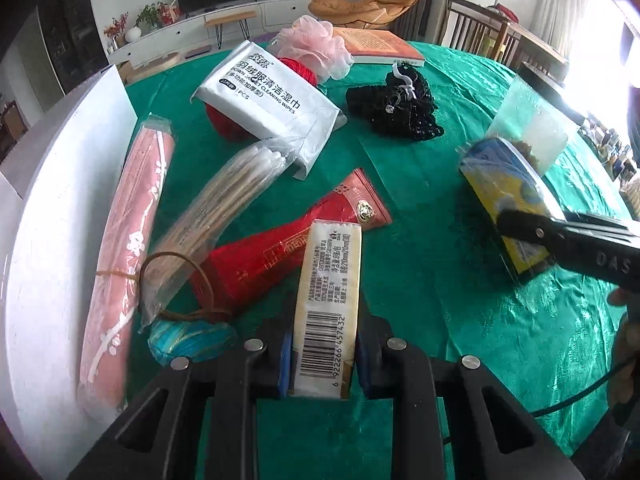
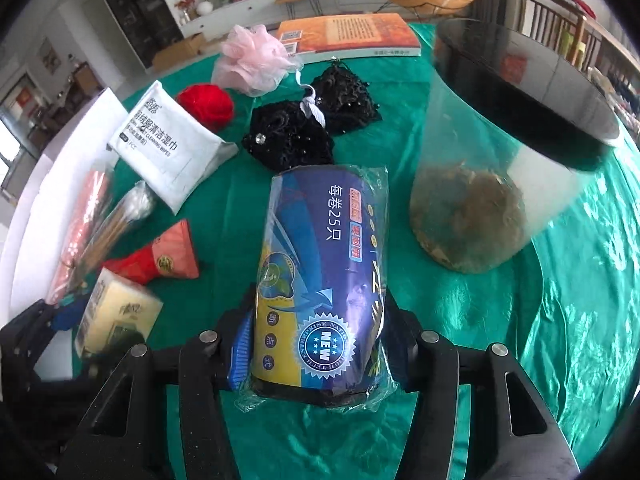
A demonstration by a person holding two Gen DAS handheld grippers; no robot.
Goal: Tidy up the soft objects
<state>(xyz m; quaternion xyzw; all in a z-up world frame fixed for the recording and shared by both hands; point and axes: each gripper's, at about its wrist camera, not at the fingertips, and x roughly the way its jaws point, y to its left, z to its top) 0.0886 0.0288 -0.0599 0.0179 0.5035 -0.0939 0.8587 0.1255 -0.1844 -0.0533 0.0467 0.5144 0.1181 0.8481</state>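
A round table under a green cloth [image 2: 460,320] carries everything, its far edge toward a living room. A white board [image 1: 60,220] stands along the table's left edge.

Near the right edge is a clear jar [image 2: 476,200] with a black lid, brownish matter at its bottom; its contents are too blurred to name. A book [image 2: 352,36] lies at the far edge, a pink mesh sponge [image 2: 252,60] just beside it, then a black beaded net [image 2: 304,128] and a red yarn ball [image 2: 206,106]. A silver pack of wipes [image 1: 266,106] leans on the yarn. Along the left edge lie a long pink fabric roll [image 1: 124,248], a bag of cotton swabs [image 1: 208,216] and a red tube [image 1: 288,248].

The right gripper [image 2: 320,352] has its blue pads pressed on a blue-and-yellow roll of bags in clear wrap [image 2: 324,272], near the table's middle. The left gripper [image 1: 324,360] is clamped tight on a narrow cream tissue pack [image 1: 326,308], barcode side up, near the table's near left edge.

Only the left wrist view shows a small teal pouch [image 1: 192,340] with a brown loop. Only the right wrist view shows the jar's lid and the tissue pack's yellow face.
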